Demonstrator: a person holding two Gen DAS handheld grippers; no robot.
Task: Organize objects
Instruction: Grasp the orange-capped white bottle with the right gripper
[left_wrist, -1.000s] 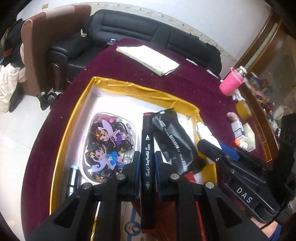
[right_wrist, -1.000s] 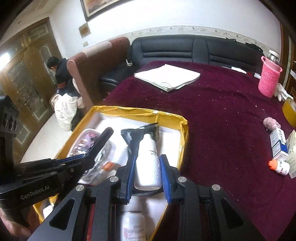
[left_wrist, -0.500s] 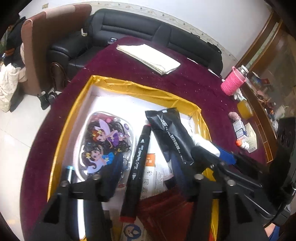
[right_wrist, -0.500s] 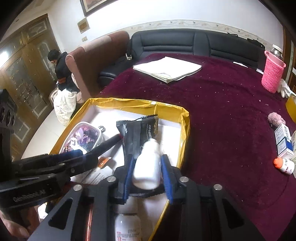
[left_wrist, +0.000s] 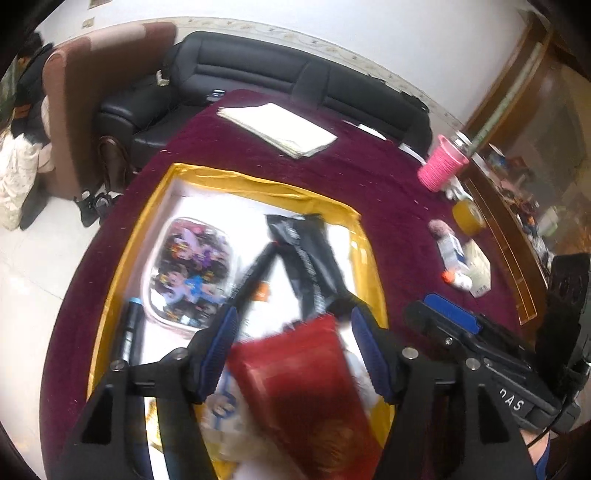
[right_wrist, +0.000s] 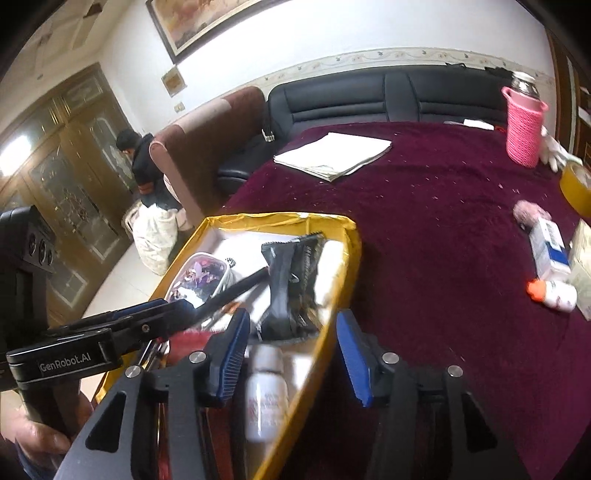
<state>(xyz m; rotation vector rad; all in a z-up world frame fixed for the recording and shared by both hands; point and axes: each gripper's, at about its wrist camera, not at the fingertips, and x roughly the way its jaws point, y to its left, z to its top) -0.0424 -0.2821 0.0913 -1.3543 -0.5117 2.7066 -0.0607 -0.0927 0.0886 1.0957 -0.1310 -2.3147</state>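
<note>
A gold-rimmed box (left_wrist: 258, 181) on the maroon table holds a cartoon pouch (left_wrist: 192, 266), a black packet (left_wrist: 306, 254), a black marker (left_wrist: 255, 277) lying slanted, and a red carton (left_wrist: 306, 387). My left gripper (left_wrist: 295, 352) hangs above the red carton with its jaws opening, and its pads touch nothing. My right gripper (right_wrist: 293, 356) hovers over the box's right rim (right_wrist: 343, 258), jaws opening, with nothing gripped. Below it a white bottle (right_wrist: 266, 391) lies in the box. The left gripper's fingers (right_wrist: 177, 308) reach in from the left.
On the cloth to the right lie a blue-white carton (right_wrist: 550, 251), an orange-capped bottle (right_wrist: 554, 293), a pink fluffy ball (right_wrist: 528, 214) and a yellow tape roll (right_wrist: 576, 184). A pink-sleeved flask (right_wrist: 524, 125) and folded papers (right_wrist: 332, 155) sit farther back. A person stands by the doors.
The left gripper opened and dropped the black marker into the box. The right gripper opened off the white bottle. Both drew back and rose a little.
</note>
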